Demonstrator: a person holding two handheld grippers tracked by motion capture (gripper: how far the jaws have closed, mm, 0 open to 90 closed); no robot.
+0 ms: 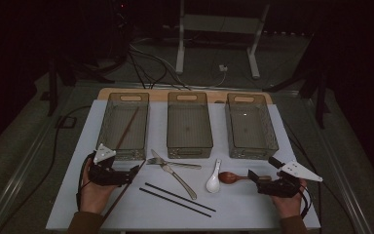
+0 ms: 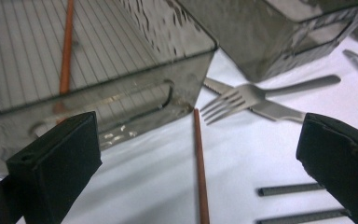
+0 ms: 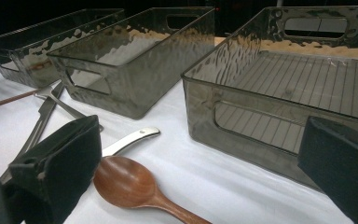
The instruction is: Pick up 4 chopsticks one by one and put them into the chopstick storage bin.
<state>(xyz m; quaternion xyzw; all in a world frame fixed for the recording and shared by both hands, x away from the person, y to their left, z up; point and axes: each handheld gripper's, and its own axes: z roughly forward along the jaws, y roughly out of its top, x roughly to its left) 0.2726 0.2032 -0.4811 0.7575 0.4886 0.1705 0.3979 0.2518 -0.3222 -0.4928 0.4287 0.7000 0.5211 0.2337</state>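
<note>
My left gripper point(image 1: 132, 174) is open at the front left of the white mat point(image 1: 253, 204). In the left gripper view, a brown chopstick point(image 2: 199, 163) lies on the mat between the spread jaws of the left gripper point(image 2: 193, 140), untouched. A second brown chopstick point(image 1: 126, 129) rests inside the left clear bin point(image 1: 108, 127). My right gripper point(image 1: 254, 180) is open at the front right. Its jaws flank the bowl of a wooden spoon point(image 3: 126, 182), seen in the right gripper view just below the right gripper point(image 3: 200, 140).
Three smoky clear bins stand in a row at the back; the middle bin point(image 1: 190, 146) and right bin point(image 1: 272, 139) hold nothing. A fork point(image 1: 163, 162), a metal utensil point(image 1: 179, 179), a white ceramic spoon point(image 1: 213, 181) and two black chopsticks point(image 1: 177, 197) lie mid-mat.
</note>
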